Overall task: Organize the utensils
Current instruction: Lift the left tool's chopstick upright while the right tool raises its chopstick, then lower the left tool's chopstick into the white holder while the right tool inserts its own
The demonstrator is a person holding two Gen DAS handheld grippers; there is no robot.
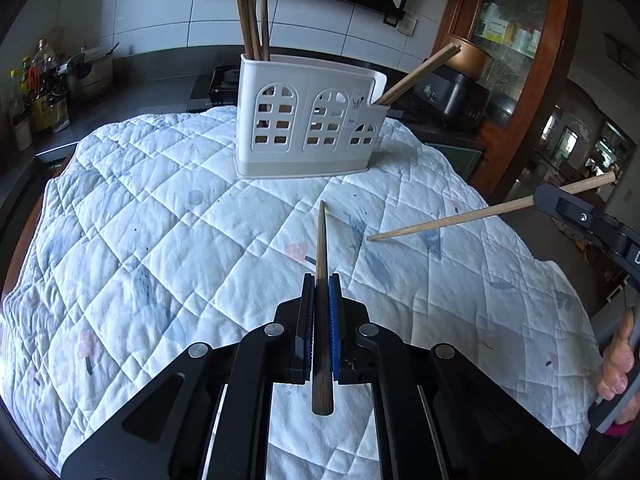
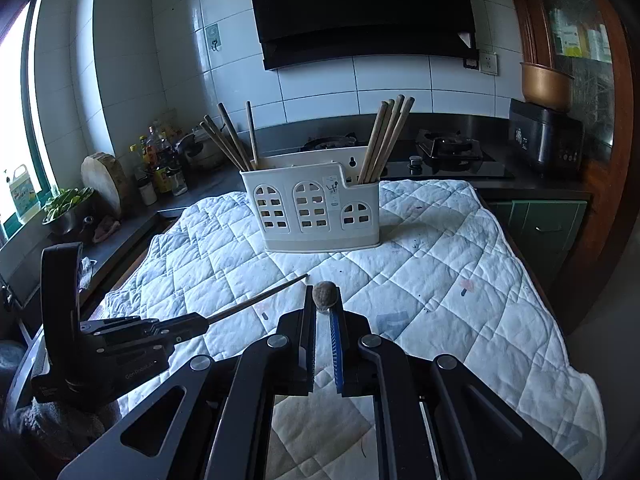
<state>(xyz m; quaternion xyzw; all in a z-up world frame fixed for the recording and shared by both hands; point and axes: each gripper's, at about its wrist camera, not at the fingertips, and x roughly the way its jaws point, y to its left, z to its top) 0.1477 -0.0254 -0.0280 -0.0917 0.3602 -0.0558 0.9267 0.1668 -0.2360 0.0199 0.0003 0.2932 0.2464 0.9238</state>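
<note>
A white utensil holder (image 1: pixel 312 120) with arched cut-outs stands upright at the far side of the quilted cloth (image 1: pixel 160 240). Several wooden chopsticks (image 1: pixel 252 12) stick up from its left compartment and more chopsticks (image 1: pixel 420 74) lean out of the low right one. My left gripper (image 1: pixel 322 280) is shut on a dark chopstick (image 1: pixel 321 240) that points forward toward the holder, above the cloth. In the right wrist view, my right gripper (image 2: pixel 323 294) is shut on a light chopstick (image 2: pixel 325 296), seen end-on. That chopstick (image 1: pixel 452 220) crosses the left wrist view from the right, in the right gripper (image 1: pixel 540 200).
The cloth covers a table with edges dropping off left and right. Behind it runs a dark counter with a gas stove (image 2: pixel 448 152), a black cooker (image 2: pixel 548 140), bottles (image 2: pixel 160 160) and a bowl of greens (image 2: pixel 66 206). A hand (image 1: pixel 616 360) grips the right tool.
</note>
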